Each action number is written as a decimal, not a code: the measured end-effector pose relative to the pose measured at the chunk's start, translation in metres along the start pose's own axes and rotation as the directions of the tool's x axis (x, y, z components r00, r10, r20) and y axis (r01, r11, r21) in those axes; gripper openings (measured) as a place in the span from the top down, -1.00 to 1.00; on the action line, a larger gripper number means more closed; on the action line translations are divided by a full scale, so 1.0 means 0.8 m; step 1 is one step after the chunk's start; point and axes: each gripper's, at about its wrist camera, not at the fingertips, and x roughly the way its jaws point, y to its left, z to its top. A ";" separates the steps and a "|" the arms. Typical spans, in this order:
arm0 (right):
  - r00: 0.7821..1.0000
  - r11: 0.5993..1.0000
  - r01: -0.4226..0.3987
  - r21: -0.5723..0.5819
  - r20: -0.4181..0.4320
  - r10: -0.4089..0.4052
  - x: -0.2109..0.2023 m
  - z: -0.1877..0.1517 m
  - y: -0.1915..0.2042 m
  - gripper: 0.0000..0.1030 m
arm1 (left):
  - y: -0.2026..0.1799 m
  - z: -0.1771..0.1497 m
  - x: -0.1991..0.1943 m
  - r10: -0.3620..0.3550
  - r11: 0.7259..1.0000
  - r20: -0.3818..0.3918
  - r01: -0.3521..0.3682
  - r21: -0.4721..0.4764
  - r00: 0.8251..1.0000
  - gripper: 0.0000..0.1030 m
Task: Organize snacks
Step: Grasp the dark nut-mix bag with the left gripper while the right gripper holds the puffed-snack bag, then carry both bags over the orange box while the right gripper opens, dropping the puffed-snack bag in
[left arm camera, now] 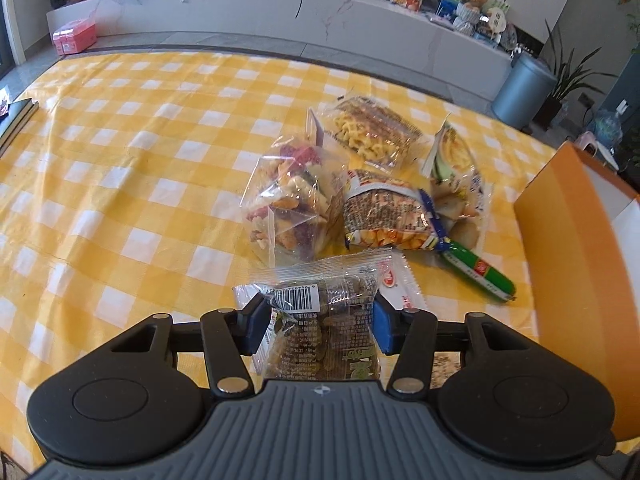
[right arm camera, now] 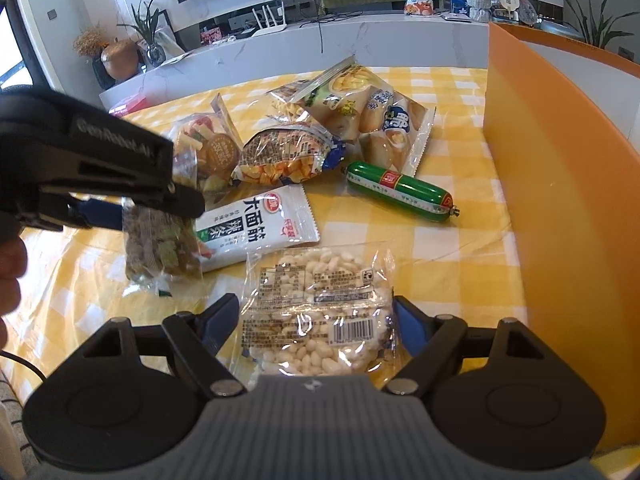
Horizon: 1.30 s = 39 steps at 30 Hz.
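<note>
The left gripper (left arm camera: pixel 320 320) clamps a dark snack packet (left arm camera: pixel 320 312), lifted off the yellow checked tablecloth (left arm camera: pixel 140 140); the right gripper (right arm camera: pixel 316 320) stands open around a puffed-rice packet (right arm camera: pixel 316 312). An orange box (right arm camera: pixel 540 160) stands beside.

The table is covered with a yellow-and-white checked cloth (left arm camera: pixel 132 152). A green sausage (right arm camera: pixel 400 190) lies on it. Just left of the sausage is a white packet (right arm camera: pixel 260 226), behind it several snack bags, right of it an orange box (right arm camera: pixel 560 200), and nearer the camera a puffed-rice packet (right arm camera: pixel 316 312).
</note>
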 end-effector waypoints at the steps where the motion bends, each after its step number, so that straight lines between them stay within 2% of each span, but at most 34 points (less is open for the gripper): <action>1: 1.000 1.000 0.002 -0.002 -0.002 -0.002 -0.001 0.000 0.000 -0.54 | 0.000 -0.001 -0.005 -0.004 1.000 0.006 0.004 0.001 1.000 -0.15; 7: 1.000 1.000 0.027 -0.012 0.013 -0.027 -0.012 0.001 0.002 -0.53 | -0.001 -0.008 -0.044 -0.030 1.000 0.051 0.030 0.006 0.998 -0.15; 13: 0.998 0.999 -0.038 0.013 0.055 0.037 -0.041 0.011 0.000 -0.53 | 0.005 -0.015 -0.081 -0.049 0.999 0.090 0.050 -0.002 0.995 -0.15; 20: 0.986 0.994 -0.098 0.053 0.143 0.090 -0.091 0.027 -0.005 -0.53 | 0.008 -0.025 -0.123 -0.078 0.997 0.146 0.079 -0.006 0.986 -0.15; 24: 0.975 0.993 -0.099 0.061 0.206 0.084 -0.127 0.033 -0.009 -0.53 | 0.001 -0.021 -0.137 -0.109 0.994 0.161 0.112 -0.013 0.981 -0.15; 26: 0.967 0.993 -0.102 0.067 0.240 0.083 -0.146 0.036 -0.015 -0.53 | -0.008 -0.022 -0.148 -0.105 0.994 0.193 0.107 0.000 0.975 -0.15; 30: 0.952 0.990 -0.087 0.108 0.302 0.051 -0.179 0.040 -0.039 -0.53 | -0.035 -0.019 -0.158 -0.097 0.995 0.228 0.091 0.037 0.969 -0.15; 34: 0.948 0.987 -0.050 0.155 0.317 -0.002 -0.205 0.039 -0.078 -0.53 | -0.052 -0.004 -0.152 -0.207 0.978 0.187 0.203 0.042 0.960 -0.15; 39: 0.932 0.963 0.017 0.268 0.345 -0.112 -0.235 0.030 -0.141 -0.53 | -0.093 0.004 -0.148 -0.251 0.967 0.195 0.236 0.097 0.948 -0.15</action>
